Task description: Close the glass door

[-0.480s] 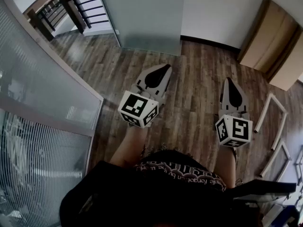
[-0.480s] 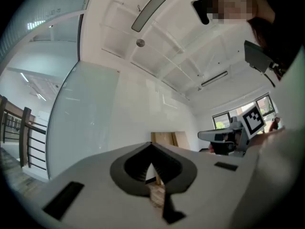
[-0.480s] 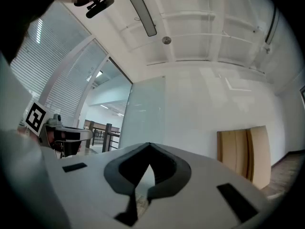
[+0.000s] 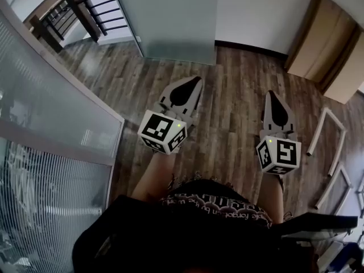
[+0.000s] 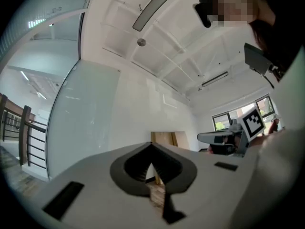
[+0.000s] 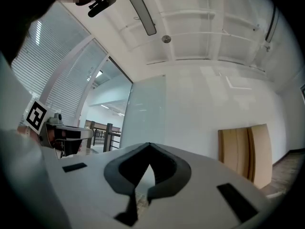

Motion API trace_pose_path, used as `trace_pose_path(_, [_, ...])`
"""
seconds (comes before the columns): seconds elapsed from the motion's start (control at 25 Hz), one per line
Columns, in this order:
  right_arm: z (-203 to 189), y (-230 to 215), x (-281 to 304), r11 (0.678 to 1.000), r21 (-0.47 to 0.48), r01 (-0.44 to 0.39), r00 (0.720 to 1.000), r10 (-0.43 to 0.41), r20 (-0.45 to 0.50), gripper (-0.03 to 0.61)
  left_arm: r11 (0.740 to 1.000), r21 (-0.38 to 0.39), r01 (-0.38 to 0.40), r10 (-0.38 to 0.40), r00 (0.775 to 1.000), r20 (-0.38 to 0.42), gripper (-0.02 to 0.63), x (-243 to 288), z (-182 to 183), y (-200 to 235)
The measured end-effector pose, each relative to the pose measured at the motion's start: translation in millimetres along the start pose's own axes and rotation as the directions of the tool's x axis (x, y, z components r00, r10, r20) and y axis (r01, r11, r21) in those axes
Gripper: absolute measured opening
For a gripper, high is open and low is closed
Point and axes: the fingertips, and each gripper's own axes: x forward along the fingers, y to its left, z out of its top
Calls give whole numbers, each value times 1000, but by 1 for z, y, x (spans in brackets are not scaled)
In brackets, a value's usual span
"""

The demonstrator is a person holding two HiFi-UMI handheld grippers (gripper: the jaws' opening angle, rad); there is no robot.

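Item 1, left gripper (image 4: 196, 81): we list it at centre-left of the head view, held out over the wooden floor (image 4: 227, 95). Its marker cube (image 4: 162, 131) sits nearest the person's forearm (image 4: 152, 178). In its own view the left gripper (image 5: 151, 146) has both jaws drawn together to one point. We find nothing between them and nothing touching them.

Item 2, right gripper (image 4: 272, 95): we list it just right of centre, roughly level with the left and apart from it, with its marker cube (image 4: 278, 153) behind it. In its own view the right gripper (image 6: 148, 145) is fully closed, tips meeting. It is empty and touches nothing.

Item 3, glass door (image 4: 170, 21): we record a tall, pale, frosted panel standing upright ahead of both grippers and well apart from them. Its bottom edge meets the floor. In the left gripper view the glass door (image 5: 86, 113) fills the left half as a smooth, milky sheet. In the right gripper view the glass door (image 6: 143, 113) stands left of centre, beside a white wall (image 6: 205, 118).

Item 4, surroundings, left to right:
- A glass partition (image 4: 40, 107) with fine vertical ribbing runs down the left edge.
- A dark railing (image 4: 85, 7) shows at upper left, left of the door.
- Tan wooden boards (image 4: 318, 44) lean against the wall at upper right.
- White frame pieces (image 4: 330, 147) lie on the floor at the right edge.
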Motion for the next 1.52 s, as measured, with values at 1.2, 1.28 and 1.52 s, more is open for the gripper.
trace_pose_path(1.2, [5, -19, 13, 998, 31, 54, 996, -56, 62, 3, 994, -71, 84, -83, 996, 16, 2, 5, -24, 21])
trace_pose_path(1.28, [5, -30, 22, 998, 45, 54, 996, -57, 67, 3, 994, -72, 77, -77, 997, 3, 2, 17, -26, 23])
trace_pose_path(1.52, [-19, -76, 68, 999, 36, 2, 998, -4, 62, 5, 998, -59, 24, -25, 1000, -16, 2, 76, -40, 28])
